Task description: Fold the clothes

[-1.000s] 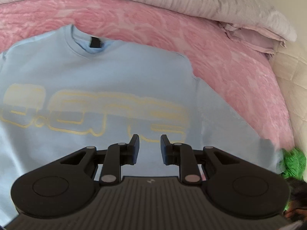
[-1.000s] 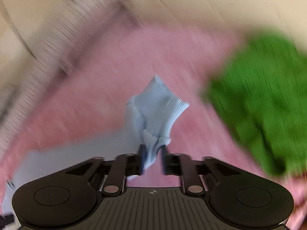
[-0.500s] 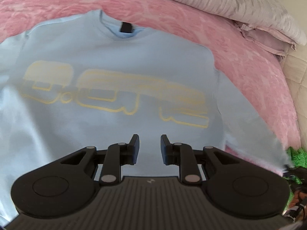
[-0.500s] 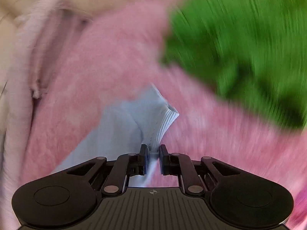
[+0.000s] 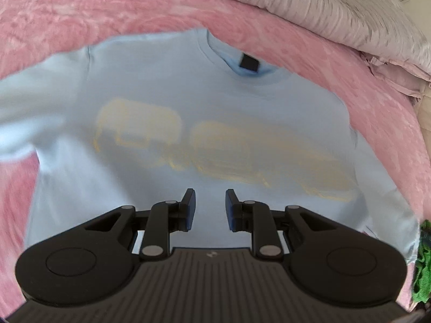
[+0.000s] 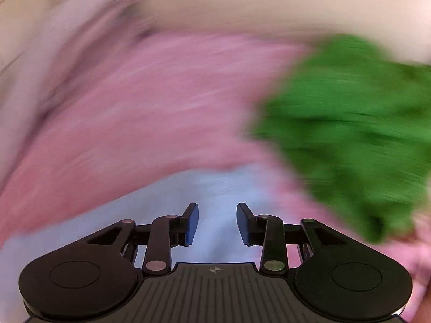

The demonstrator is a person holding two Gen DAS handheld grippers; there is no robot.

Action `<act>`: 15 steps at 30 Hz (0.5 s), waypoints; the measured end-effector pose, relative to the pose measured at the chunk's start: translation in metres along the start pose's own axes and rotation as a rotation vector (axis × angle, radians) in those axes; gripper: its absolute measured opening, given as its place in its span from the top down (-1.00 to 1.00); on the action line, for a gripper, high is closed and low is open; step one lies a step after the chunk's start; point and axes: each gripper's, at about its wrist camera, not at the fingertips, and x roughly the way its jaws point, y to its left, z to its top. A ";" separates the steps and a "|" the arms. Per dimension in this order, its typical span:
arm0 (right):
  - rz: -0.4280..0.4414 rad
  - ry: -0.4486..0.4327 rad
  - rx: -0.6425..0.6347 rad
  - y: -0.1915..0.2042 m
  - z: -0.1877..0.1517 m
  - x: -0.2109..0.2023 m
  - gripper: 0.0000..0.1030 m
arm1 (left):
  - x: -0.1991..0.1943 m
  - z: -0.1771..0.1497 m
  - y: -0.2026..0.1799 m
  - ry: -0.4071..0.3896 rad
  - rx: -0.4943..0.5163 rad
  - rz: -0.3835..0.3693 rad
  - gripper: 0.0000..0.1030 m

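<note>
Left wrist view: a light blue sweatshirt [image 5: 215, 123] lies spread flat, front side up, on a pink blanket [image 5: 80, 21] covering the bed. Collar points away from the camera, with a small black tag [image 5: 249, 62] inside the neck. A pale yellow printed design [image 5: 215, 148] runs across the chest — blurred, lettering not readable. One sleeve extends toward the left edge of the view, the other runs down toward the lower right. The left gripper [image 5: 207, 207] hovers above the lower chest of the sweatshirt, jaws released with a clear gap and nothing between them. Beyond the blanket, a grey-white ribbed cover [image 5: 323, 2] is bunched along the far edge of the bed. A bit of green cloth [image 5: 424, 269] shows at the lower right edge, just beside the sleeve end.

Right wrist view: heavy motion blur. The right gripper [image 6: 216, 223] has its jaws spread apart and empty — light blue fabric of the sweatshirt [image 6: 215, 188] lies below and ahead of them, not gripped. Whether the jaw tips touch the fabric cannot be told. The green cloth [image 6: 350, 129] sits as a crumpled heap on the pink blanket [image 6: 134, 107] to the right, close to the blue fabric; contact between them is not clear through the blur.
</note>
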 end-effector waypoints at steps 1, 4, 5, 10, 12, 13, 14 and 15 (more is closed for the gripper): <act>0.056 0.013 -0.056 0.016 0.003 0.005 0.31 | 0.003 0.008 0.004 -0.004 0.015 -0.002 0.63; 0.273 0.171 -0.200 0.085 0.003 0.042 0.31 | 0.015 0.035 0.012 -0.013 0.056 -0.020 0.63; 0.318 0.197 -0.239 0.107 0.002 0.052 0.31 | 0.021 0.046 0.015 -0.015 0.076 -0.028 0.63; 0.496 0.269 -0.422 0.211 0.004 0.099 0.31 | 0.050 0.104 0.031 -0.017 0.182 -0.037 0.63; 0.537 0.289 -0.474 0.240 0.011 0.119 0.31 | 0.059 0.127 0.038 -0.022 0.219 -0.039 0.62; 0.544 0.294 -0.493 0.254 0.016 0.130 0.31 | 0.063 0.138 0.042 -0.026 0.235 -0.040 0.62; 0.550 0.298 -0.511 0.268 0.020 0.140 0.31 | 0.068 0.149 0.044 -0.029 0.254 -0.043 0.62; 0.549 0.299 -0.532 0.279 0.021 0.145 0.31 | 0.072 0.160 0.047 -0.033 0.272 -0.047 0.62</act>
